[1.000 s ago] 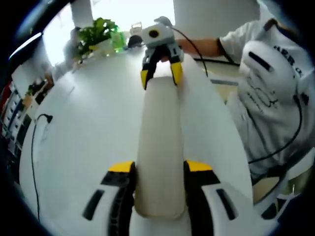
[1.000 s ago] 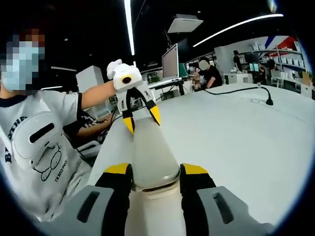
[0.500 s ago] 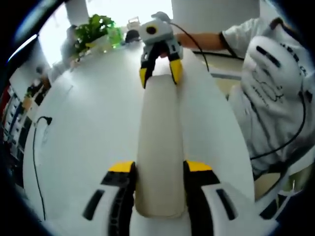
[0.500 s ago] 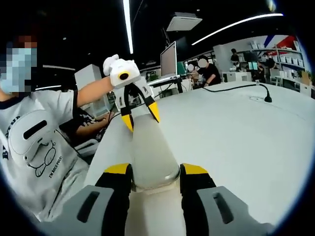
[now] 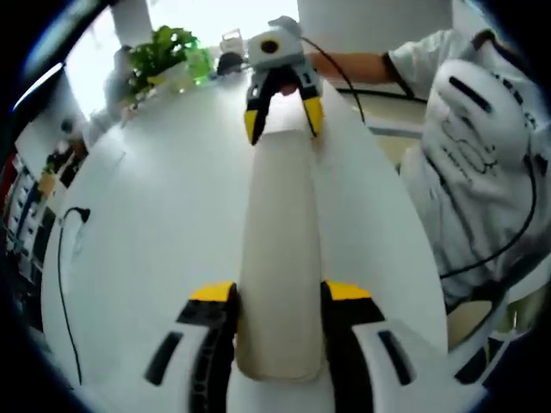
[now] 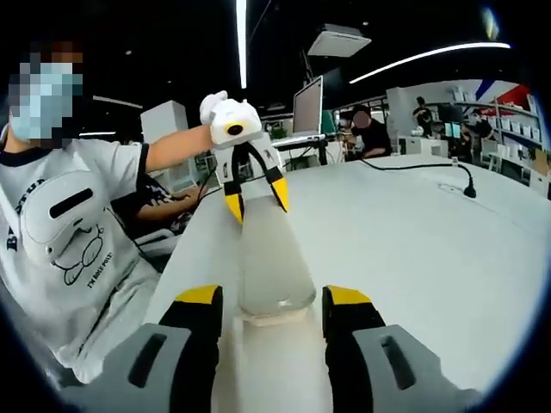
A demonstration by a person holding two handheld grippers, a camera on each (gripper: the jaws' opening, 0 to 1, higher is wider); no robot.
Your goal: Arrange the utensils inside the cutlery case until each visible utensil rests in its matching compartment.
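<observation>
Room is an open office: dark ceiling with long light strips (image 6: 241,34), a ceiling unit, shelving at the far side, and seated people at a monitor (image 6: 308,107) beyond the table. The work surface is a large white round table (image 5: 155,224), bare apart from a black cable (image 5: 62,258) with its plug near one edge and a second cable (image 6: 422,163) running across the far side. A green potted plant (image 5: 159,53) and a green bottle stand at the table's far rim under a bright window. A person in a white printed T-shirt (image 5: 482,146) stands at the table edge. The cutlery case (image 5: 280,249), a long beige closed box, is held lengthwise between the two tools, just above the tabletop. The left gripper (image 5: 280,297) pinches one end, jaws pressed against both sides. The right gripper (image 6: 274,301) sits at the other end (image 6: 274,267), its jaws flanking the case with a slight gap visible, so contact cannot be confirmed.
</observation>
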